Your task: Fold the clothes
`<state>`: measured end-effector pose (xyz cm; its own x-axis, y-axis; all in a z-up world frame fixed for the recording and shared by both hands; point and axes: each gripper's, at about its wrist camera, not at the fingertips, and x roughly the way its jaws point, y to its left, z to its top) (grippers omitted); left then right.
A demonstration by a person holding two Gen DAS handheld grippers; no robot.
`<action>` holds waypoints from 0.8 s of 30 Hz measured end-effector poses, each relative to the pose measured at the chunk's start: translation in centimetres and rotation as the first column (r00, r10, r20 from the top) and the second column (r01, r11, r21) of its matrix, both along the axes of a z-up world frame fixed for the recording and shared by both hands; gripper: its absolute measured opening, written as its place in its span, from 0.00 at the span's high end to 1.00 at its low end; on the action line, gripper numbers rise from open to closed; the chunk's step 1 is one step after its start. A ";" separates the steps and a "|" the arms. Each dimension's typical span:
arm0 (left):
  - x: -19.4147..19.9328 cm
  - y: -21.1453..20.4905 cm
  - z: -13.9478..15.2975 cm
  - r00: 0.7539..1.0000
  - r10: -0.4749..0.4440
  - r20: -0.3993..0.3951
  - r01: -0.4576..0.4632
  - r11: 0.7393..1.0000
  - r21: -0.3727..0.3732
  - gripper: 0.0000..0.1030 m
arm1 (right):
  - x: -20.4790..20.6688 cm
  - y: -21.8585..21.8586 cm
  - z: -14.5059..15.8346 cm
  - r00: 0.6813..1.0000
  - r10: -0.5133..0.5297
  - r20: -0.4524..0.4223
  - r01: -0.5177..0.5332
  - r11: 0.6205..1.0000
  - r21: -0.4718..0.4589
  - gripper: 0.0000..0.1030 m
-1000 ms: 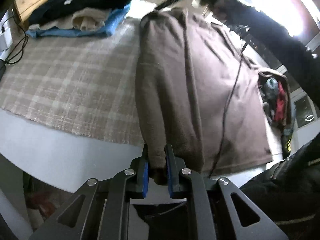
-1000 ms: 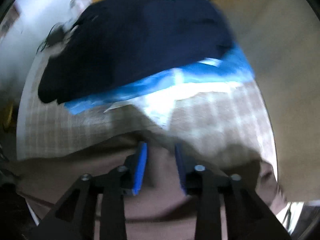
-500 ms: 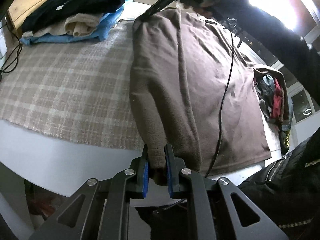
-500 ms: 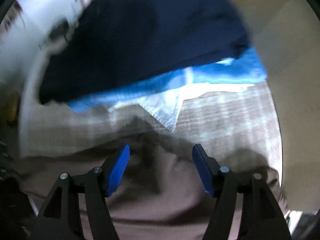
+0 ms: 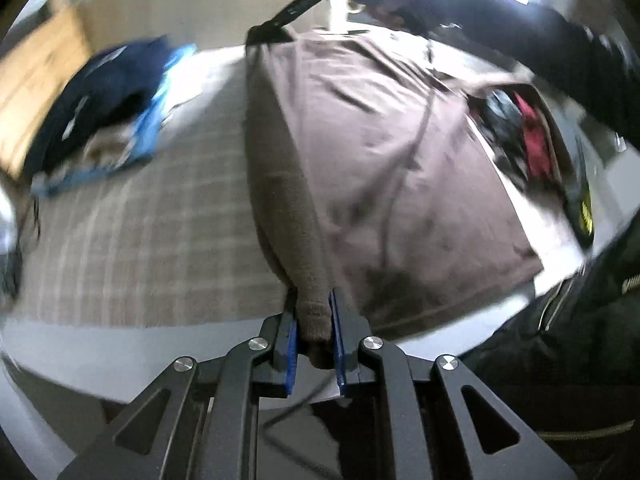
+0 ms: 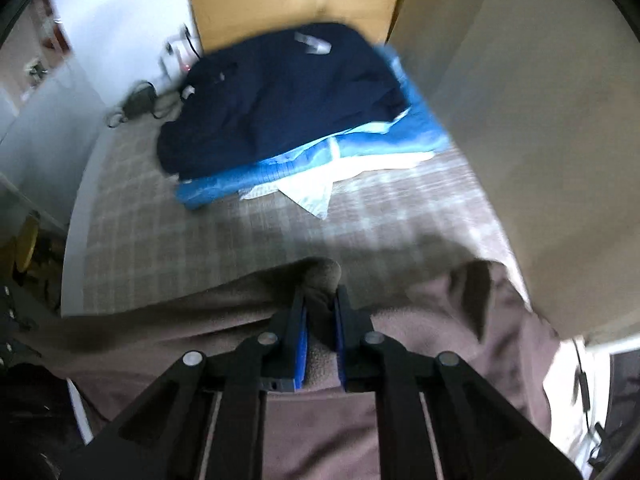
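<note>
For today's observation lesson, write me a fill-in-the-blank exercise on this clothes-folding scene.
1. Both claws are shut on the ____ garment.
2. The top of the folded pile is dark ____.
3. The cloth under the clothes has a ____ pattern.

Missing words: brown; blue; checked

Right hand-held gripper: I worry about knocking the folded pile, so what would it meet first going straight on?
Probably the checked blanket just beyond the brown garment it grips; the folded pile lies farther on.

The right gripper (image 6: 320, 320) has just closed on the brown garment's (image 6: 420, 328) far edge; both ends lifted.
</note>
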<state>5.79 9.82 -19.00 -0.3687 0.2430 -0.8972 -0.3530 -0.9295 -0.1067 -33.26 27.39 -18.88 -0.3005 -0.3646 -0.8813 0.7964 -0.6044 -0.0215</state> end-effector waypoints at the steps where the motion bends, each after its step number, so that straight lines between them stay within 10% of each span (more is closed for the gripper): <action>1: 0.3 1.2 -0.5 0.999 -0.033 0.023 0.033 0.999 0.018 0.81 | 0.5 1.4 -0.7 1.000 -0.025 -0.012 0.026 0.999 0.022 0.72; 5: 2.6 3.8 -2.6 0.984 -0.129 0.123 0.121 0.990 0.073 0.77 | 1.8 10.2 -2.6 0.967 -0.241 0.084 0.232 0.967 0.103 0.56; 9: 4.1 -0.3 -1.8 0.982 0.001 0.187 -0.014 0.997 0.072 0.79 | 3.3 16.1 0.3 0.889 -0.405 0.211 0.409 0.912 0.026 0.56; 14: 5.0 -6.8 1.5 0.972 0.150 0.183 -0.167 0.983 0.079 0.76 | 6.5 17.2 7.0 0.860 -0.356 0.366 0.433 0.888 -0.155 0.49; 20: 3.0 -6.9 0.3 0.980 0.096 0.177 -0.112 0.990 0.085 0.69 | 8.8 15.2 9.6 0.800 -0.209 0.562 0.443 0.838 -0.319 0.40; 24: 2.3 -6.2 -0.9 0.991 0.028 0.132 -0.030 0.999 0.014 0.69 | 12.9 11.3 9.1 0.879 -0.300 0.372 0.358 0.929 -0.095 0.40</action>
